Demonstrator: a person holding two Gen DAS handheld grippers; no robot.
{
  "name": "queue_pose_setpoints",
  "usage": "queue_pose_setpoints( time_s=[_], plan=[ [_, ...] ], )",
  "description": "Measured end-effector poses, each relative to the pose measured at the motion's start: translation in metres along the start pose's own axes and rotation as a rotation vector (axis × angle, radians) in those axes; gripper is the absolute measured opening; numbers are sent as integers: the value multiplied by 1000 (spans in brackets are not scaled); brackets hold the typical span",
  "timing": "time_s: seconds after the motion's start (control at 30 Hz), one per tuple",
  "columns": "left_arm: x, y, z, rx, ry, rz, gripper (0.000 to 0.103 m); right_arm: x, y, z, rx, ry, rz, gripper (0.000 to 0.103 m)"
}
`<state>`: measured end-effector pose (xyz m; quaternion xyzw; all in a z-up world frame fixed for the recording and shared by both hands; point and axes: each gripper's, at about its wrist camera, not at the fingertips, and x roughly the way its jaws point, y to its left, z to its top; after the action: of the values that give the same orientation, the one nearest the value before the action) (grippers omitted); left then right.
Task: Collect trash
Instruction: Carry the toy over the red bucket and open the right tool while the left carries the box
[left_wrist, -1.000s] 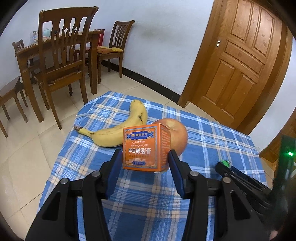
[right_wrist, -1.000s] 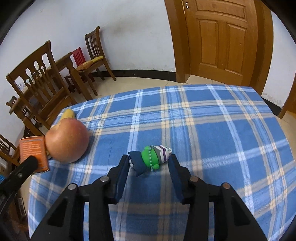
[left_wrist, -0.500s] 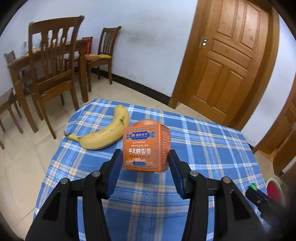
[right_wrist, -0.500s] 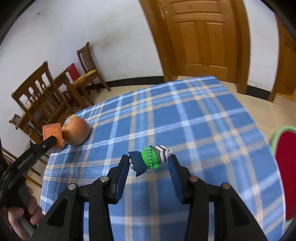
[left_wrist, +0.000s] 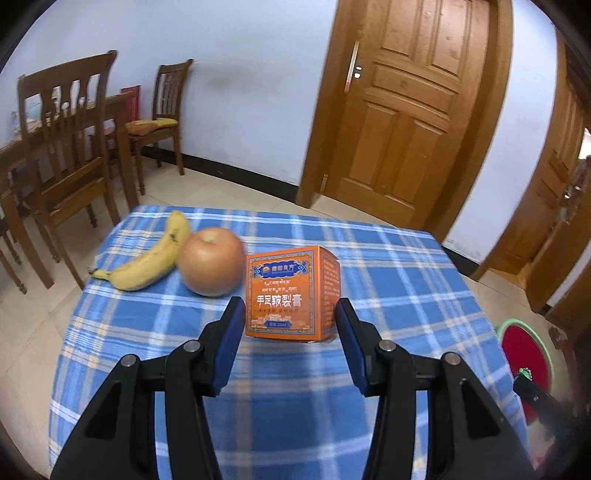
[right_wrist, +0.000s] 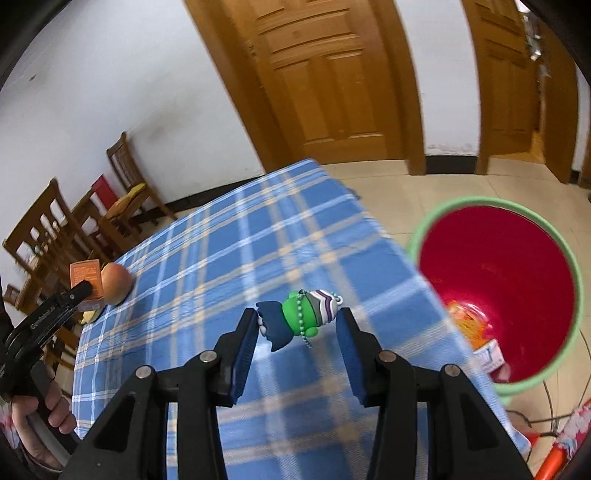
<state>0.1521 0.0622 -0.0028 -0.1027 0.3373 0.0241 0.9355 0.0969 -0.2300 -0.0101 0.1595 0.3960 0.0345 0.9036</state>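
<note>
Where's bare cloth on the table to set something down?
Free: the plaid tablecloth from the orange box across to the edge by the red bin, plus the near strip. Crowded: the far left corner, where banana and apple sit touching.

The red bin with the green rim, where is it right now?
The red bin stands on the floor just past the table's right edge, ahead and right of the right gripper holding a green toy; the left view shows it low right.
</note>
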Motion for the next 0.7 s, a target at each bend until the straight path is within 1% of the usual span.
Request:
queue_pose_setpoints(
  time_s=[0.17, 0.4, 0.7],
  plan=[
    [-5, -34, -7, 46, 28, -62, 51, -18, -36, -4, 65, -26, -21, 47],
    [-4, -92, -21, 111, 98, -163, 51, -34, -80, -8, 140, -59, -59, 47],
    [6, -155, -38, 198, 158, -230, 51, -38, -133, -13, 234, -63, -110, 47]
  ],
)
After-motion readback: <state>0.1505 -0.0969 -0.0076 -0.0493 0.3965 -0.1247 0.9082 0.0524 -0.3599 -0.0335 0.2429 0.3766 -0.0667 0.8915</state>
